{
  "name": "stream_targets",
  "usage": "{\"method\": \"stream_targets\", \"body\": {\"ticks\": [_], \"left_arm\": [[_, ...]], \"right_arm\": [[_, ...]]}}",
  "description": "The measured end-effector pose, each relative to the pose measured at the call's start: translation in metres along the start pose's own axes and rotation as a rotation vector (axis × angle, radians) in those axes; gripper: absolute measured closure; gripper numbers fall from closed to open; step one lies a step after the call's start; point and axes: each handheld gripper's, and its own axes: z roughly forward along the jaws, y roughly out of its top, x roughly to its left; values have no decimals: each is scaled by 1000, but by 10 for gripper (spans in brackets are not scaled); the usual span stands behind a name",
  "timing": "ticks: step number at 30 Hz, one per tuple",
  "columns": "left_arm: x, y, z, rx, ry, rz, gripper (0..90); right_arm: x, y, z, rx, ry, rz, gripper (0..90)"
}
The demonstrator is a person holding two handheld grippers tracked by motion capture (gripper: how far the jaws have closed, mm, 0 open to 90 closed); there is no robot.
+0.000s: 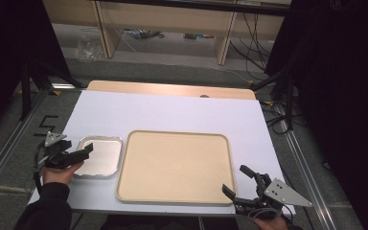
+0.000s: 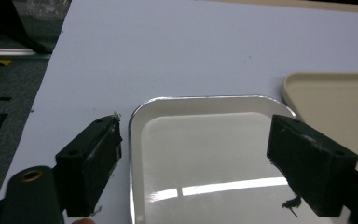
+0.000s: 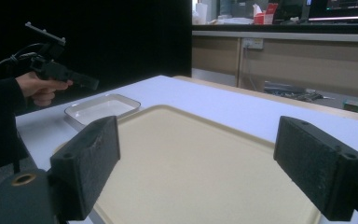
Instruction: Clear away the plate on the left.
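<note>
Right at the near edge of the white rectangular table top (image 1: 172,108), by the corner of the tray, the right gripper (image 1: 242,181) sits in the person's hand, black jaws spread wide w/ nothing between them; in the right gripper view those jaws frame the tray from low down, both well apart. Biggest thing on the table: a large beige rectangular plastic tray w/ rounded corners (image 1: 175,165), lying flat approx. centre, bare inside, its near rim close to the table's front edge. Just beside it on the left, small gap between, is a small shiny metal tray, squarish w/ rounded corners (image 1: 99,155), also bare and throwing back a strip of light in the left gripper view. Left gripper (image 1: 79,154) is held in the left hand (image 1: 60,172) at the metal tray's left edge, jaws reaching over the rim; dark sleeve (image 1: 48,208) comes in from the bottom. In the left gripper view its jaws stand wide open, one over the white table just outside the tray rim, the other over the tray's right part, gripping nothing; can't tell if they touch the tray or hover. Grey three-cornered plates sit on top of both grippers. Beyond the table: wooden shelving (image 1: 172,19) & loose cables (image 1: 249,28) on the floor.
</note>
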Motion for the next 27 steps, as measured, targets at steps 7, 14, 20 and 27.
{"method": "stream_targets", "body": {"ticks": [7,14,20,27], "left_arm": [[21,-3,9,76,17,-48,246],[30,-6,16,131,24,-71,334],[30,-7,23,230,18,-43,476],[34,-6,25,269,52,-67,594]], "right_arm": [[2,0,-1,-5,-21,20,152],[2,0,0,-4,-22,20,152],[2,0,-1,-5,-19,22,153],[3,0,-1,-2,-16,28,153]]}}
